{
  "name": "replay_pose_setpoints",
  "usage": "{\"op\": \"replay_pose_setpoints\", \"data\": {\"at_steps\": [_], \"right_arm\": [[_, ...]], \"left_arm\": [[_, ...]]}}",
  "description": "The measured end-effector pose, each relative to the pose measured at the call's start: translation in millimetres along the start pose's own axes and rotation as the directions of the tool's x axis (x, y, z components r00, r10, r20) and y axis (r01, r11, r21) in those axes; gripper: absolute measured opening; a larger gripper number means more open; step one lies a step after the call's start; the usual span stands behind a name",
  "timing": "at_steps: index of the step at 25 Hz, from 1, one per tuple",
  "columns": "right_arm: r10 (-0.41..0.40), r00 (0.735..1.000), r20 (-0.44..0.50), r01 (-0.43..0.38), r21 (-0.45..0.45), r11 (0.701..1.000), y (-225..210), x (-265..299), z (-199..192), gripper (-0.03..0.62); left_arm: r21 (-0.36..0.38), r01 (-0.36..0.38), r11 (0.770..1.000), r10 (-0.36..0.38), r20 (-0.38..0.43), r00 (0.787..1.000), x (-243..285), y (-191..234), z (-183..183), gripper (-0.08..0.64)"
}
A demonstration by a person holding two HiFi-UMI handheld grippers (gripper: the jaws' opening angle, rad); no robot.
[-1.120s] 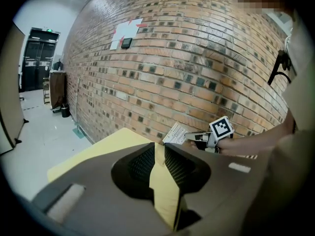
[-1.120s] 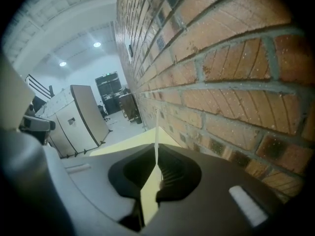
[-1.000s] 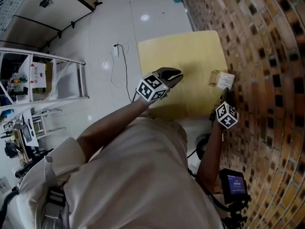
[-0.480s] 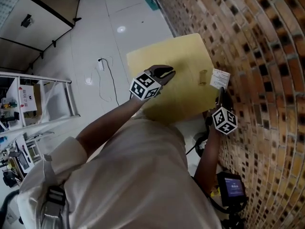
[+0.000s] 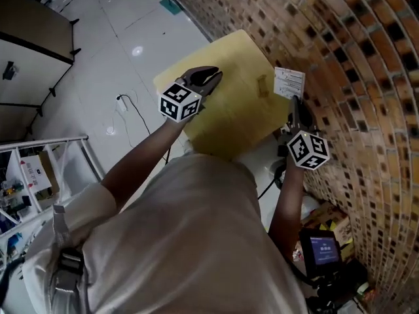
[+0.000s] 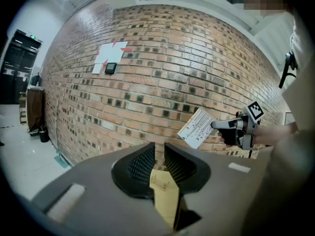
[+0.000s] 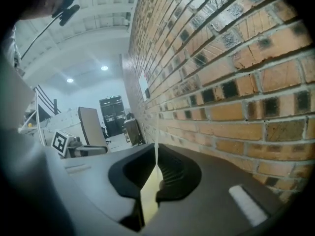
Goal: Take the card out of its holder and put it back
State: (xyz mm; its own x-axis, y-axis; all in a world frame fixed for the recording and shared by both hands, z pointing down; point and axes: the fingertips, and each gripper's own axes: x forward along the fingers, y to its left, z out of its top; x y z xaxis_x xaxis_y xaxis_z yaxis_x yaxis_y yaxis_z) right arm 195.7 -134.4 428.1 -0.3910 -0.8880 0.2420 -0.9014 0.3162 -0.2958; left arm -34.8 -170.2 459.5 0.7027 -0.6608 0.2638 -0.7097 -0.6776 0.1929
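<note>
A white printed card (image 5: 289,82) is pinched by its lower edge in my right gripper (image 5: 295,102), which is shut on it and holds it in the air close to the brick wall. In the right gripper view the card (image 7: 156,154) shows edge-on between the jaws. The small clear card holder (image 5: 262,84) stands on the yellow table (image 5: 222,113), left of the card and apart from it. My left gripper (image 5: 212,75) hovers over the table's left part, jaws a narrow gap apart with nothing between them. From the left gripper view, the card (image 6: 197,128) and the right gripper (image 6: 221,125) are at the right.
The brick wall (image 5: 353,57) runs along the table's right side. White tiled floor (image 5: 98,57) with a black cable (image 5: 134,113) lies to the left. A device with a lit screen (image 5: 323,250) sits low at the right, and a metal rack (image 5: 39,169) at the left.
The right gripper has carried the card up and away from the holder, toward the wall. The left gripper has stayed over the table. The head camera has swung, shifting the whole scene.
</note>
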Motion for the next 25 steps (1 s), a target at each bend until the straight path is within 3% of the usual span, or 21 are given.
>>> {"op": "replay_pose_setpoints", "data": {"at_steps": [8,25], "right_arm": [[-0.016,0.999,0.042,0.013,0.066,0.998,10.0,-25.4,5.9,0.015],[-0.103,0.993,0.053,0.091,0.193,0.977,-13.0,-70.0,-28.4,0.015]], "left_arm": [[-0.009,0.056,0.998,-0.056,0.014,0.998,-1.9,6.2,14.1,0.078],[-0.024,0.108,0.994,-0.110,-0.063,0.992,19.7,4.8,-18.8,0.074]]}}
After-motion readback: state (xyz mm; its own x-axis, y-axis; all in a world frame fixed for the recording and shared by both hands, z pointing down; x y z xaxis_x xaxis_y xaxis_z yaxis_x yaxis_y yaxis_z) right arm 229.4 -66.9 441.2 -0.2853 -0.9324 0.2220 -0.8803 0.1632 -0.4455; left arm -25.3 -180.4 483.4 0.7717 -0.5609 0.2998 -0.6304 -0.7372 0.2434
